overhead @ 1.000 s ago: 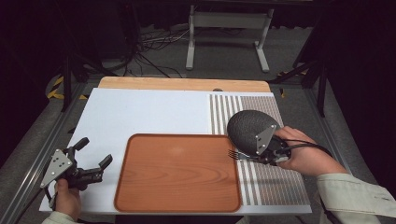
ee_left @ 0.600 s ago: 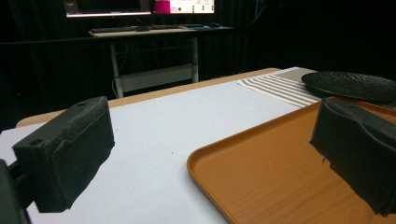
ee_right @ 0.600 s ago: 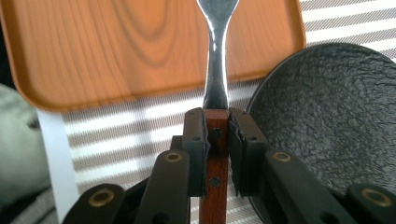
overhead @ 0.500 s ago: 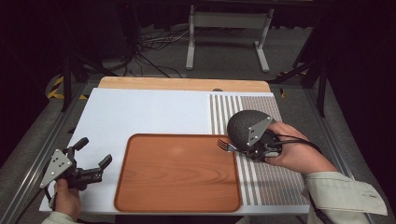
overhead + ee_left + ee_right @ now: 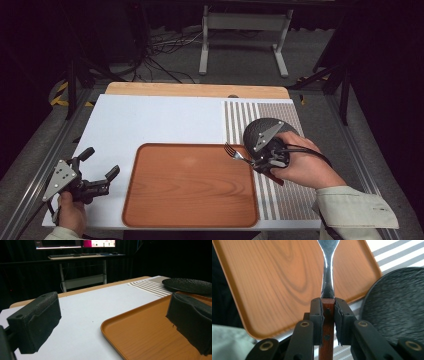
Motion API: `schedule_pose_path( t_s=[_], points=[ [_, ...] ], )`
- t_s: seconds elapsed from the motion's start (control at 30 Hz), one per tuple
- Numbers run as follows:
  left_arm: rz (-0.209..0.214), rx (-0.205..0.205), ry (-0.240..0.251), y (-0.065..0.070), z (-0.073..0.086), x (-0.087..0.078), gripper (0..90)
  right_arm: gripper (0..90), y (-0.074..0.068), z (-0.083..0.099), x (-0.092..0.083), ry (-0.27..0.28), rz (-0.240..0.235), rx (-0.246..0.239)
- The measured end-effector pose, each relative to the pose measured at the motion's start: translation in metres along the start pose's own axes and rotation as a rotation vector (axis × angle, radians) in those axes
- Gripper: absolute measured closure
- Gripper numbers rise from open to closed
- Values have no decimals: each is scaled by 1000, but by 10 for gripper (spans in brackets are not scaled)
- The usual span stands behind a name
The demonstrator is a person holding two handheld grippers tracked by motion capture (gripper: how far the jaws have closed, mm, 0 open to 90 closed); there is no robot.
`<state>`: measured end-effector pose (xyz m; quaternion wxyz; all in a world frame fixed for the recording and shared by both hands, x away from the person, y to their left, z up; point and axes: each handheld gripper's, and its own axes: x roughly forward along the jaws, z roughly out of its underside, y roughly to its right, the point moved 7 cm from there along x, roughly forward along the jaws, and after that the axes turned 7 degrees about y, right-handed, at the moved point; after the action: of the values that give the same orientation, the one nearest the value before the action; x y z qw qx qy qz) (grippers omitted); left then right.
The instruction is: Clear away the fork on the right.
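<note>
- Right gripper [image 5: 256, 161] clamped on fork [image 5: 234, 152] by its wooden handle; jaws pinch handle from both sides in right gripper view [image 5: 328, 322], metal neck runs up betw. them, tines point out over tray. Hand at right side of table, over striped mat edge.
- Left gripper [image 5: 99, 169] jaws wide apart, nothing betw. them; left gripper view shows both black pads [image 5: 37, 320] spread w/ bare white surface + tray corner in the gap. Held low at front-left of table, just off tray's left edge.
- Table [image 5: 150, 120]: white top, wood strip along far edge.
- Tray [image 5: 185, 190]: brown wood-grain, rounded corners, front-centre of table, nothing lying on it. Right edge touches/overlaps mat.
- Striped mat [image 5: 280, 200]: grey/white stripes, right of tray, runs front to back.
- Plate [image 5: 260, 131]: dark, round, on mat just behind right gripper, partly hidden by gripper's grey plate; also at right in left gripper view [image 5: 190, 285] and right gripper view [image 5: 397, 307].
- Fork: tines hover just above tray's far-right corner, handle end hidden in the jaws; not touching tray as far as can tell.
</note>
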<state>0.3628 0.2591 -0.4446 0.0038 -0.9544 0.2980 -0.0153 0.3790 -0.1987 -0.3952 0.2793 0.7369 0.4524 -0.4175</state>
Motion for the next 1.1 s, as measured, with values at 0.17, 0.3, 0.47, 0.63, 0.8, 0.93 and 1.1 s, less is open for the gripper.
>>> schedule_pose_path(
  t_s=[0.17,0.3,0.47,0.63,0.8,0.93,1.1],
  points=[
    [-2,1,3,0,0,0,2,784,-6,-5,5,12,-10,117],
    [-4,1,4,-1,-1,0,2,783,-10,-8,11,13,-19,220],
    [-4,1,5,-1,-1,0,2,783,-11,-10,18,13,-14,287],
    [-5,-2,4,-1,0,0,2,783,-15,-12,25,2,-17,360],
    [-6,-1,4,-1,0,0,2,783,-19,-17,32,0,-25,469],
    [-5,0,1,-2,0,-1,2,783,-22,-17,38,-23,-19,514],
    [-6,-1,3,-2,0,-1,2,783,-24,-18,45,-34,-19,560]
  ],
)
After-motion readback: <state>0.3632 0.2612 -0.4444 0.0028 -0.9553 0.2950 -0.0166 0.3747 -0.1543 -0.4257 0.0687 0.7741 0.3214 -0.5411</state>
